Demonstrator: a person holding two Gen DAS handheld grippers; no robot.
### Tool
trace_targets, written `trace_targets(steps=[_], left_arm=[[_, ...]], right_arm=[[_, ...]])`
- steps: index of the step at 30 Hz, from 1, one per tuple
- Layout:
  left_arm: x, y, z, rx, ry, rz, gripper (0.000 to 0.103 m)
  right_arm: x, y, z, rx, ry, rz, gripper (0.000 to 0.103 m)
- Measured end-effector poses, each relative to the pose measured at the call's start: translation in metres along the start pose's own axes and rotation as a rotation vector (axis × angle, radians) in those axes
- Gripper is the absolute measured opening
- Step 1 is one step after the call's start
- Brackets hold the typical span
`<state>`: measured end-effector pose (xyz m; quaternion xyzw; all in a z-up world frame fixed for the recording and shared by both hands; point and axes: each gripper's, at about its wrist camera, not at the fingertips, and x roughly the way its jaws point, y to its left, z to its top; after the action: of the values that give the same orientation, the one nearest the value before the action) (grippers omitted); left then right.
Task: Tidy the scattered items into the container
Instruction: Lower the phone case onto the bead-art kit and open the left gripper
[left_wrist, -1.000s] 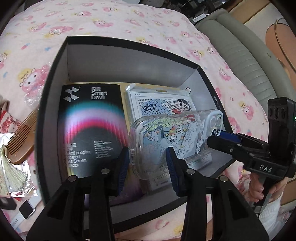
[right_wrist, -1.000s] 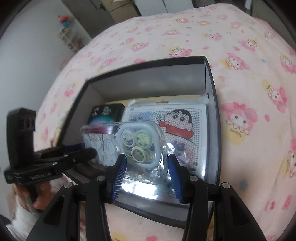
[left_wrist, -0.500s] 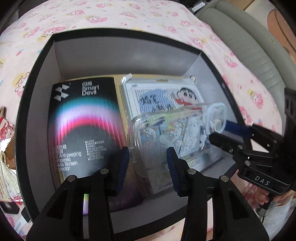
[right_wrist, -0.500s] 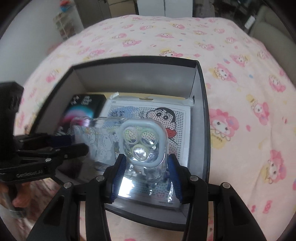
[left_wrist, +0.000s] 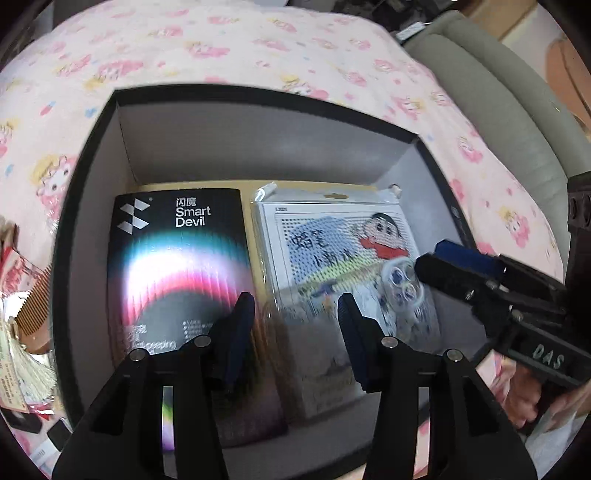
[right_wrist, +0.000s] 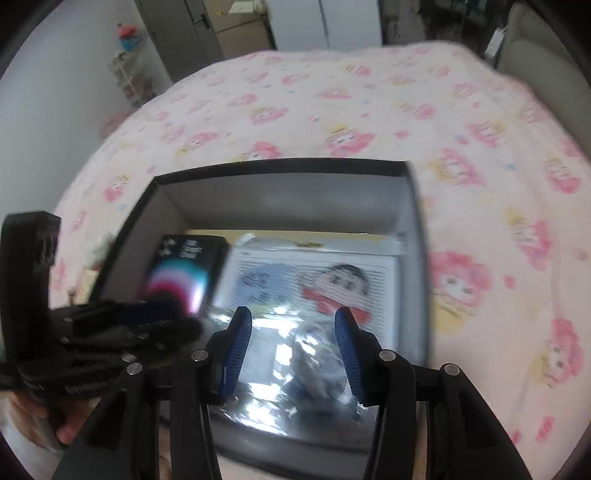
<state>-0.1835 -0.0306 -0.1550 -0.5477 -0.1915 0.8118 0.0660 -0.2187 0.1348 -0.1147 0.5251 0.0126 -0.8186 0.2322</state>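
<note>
A black box (left_wrist: 88, 177) with grey inner walls sits on the pink bed. Inside lie a dark Smart Devil package (left_wrist: 177, 266) on the left and a cartoon bead-art pack (left_wrist: 332, 236) on the right. A clear cartoon phone case (left_wrist: 369, 295) lies blurred on top of the bead-art pack; it also shows in the right wrist view (right_wrist: 317, 362). My left gripper (left_wrist: 295, 325) is open above the case's near end. My right gripper (right_wrist: 293, 343) is open over the case; it shows in the left wrist view (left_wrist: 454, 262) at the box's right side.
A wooden comb (left_wrist: 33, 306), paper packets (left_wrist: 18, 362) and small items lie on the bed left of the box. A grey sofa (left_wrist: 517, 110) stands at the right. The pink cartoon sheet (right_wrist: 369, 110) stretches beyond the box (right_wrist: 417, 258).
Both grippers opened and let go of the phone case, which dropped flat onto the bead-art pack in the box. Both grippers drew back a little.
</note>
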Motion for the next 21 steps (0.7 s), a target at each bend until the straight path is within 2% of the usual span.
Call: trace_targets(steps=[6,17,19,21], left_arm=[[0.007,-0.012,-0.003,0.045,0.022,0.044,0.045],[0.005,-0.017,-0.013,0.104,0.045,0.036,0.046],[0.003,-0.018,-0.017,0.118,0.046,0.033,0.048],[-0.002,-0.015,-0.02,0.112,0.039,0.019,0.048]], right_arm=[[0.033,-0.002,-0.005,0.02,0.116,-0.039,0.041],[0.025,0.01,-0.033,-0.056,0.166,-0.088,0.042],[0.022,0.012,-0.039,-0.076,0.181,-0.08,0.042],[0.016,0.011,-0.042,-0.077,0.191,-0.037,0.041]])
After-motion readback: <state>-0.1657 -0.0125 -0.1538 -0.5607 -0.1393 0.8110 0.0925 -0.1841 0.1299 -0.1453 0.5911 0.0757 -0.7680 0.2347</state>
